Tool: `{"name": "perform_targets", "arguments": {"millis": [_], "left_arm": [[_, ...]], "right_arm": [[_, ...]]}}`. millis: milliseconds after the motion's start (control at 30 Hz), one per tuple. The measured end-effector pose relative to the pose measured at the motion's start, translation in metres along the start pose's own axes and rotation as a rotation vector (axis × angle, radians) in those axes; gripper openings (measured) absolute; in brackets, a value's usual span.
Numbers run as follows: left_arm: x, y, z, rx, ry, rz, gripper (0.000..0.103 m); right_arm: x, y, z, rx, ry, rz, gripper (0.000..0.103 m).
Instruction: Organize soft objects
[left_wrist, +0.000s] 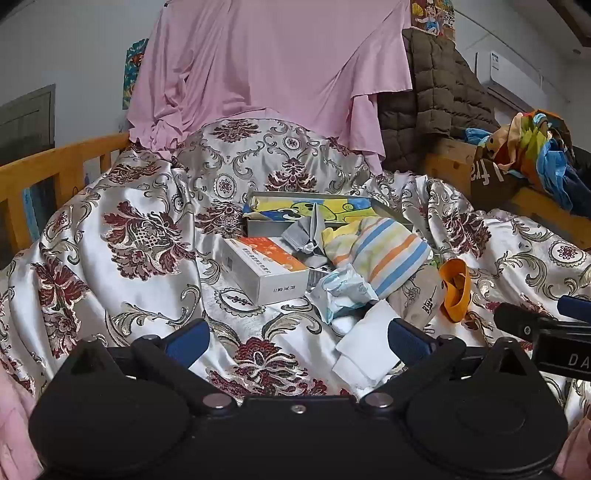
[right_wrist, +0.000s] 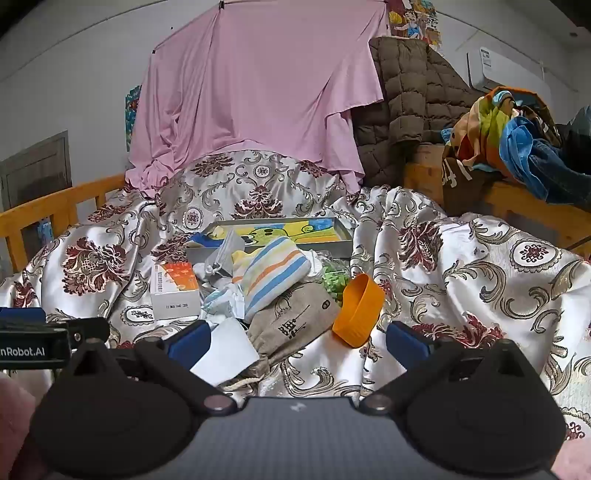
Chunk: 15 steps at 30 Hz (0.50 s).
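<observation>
We see a floral satin bedspread, a gray tray behind the heap of soft things, striped cloth leaning on the tray's front, beige drawstring pouch, white-orange box, orange band, our left gripper and right gripper both spread wide, empty, just before the heap.

striped cloth, yellow, orange and blue, rolled, is heaped atop grey drawstring pouch; grey sock and white folded cloth are laid nearby on bed.
</observation>
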<state>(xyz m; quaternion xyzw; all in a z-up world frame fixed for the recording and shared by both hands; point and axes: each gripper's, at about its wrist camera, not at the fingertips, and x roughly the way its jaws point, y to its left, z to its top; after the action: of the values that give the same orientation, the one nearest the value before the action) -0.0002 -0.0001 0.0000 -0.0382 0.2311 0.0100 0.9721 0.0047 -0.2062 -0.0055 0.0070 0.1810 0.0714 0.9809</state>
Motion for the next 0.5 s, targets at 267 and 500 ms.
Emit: {"name": "perform_targets", "arguments": {"millis": [267,500], "left_arm": [[0.0001,0.0001,0.0,-0.002,0.004,-0.002,0.102],[0.0001,0.0,0.0,-0.001,0.005,0.0,0.102]], "right_arm": [[-0.0006,-0.0005,0.0007,-0.003,0.003,-0.002,0.103],[-0.0001,-0.0006,0.0007,0.0,0.003,0.0,0.103]]}}
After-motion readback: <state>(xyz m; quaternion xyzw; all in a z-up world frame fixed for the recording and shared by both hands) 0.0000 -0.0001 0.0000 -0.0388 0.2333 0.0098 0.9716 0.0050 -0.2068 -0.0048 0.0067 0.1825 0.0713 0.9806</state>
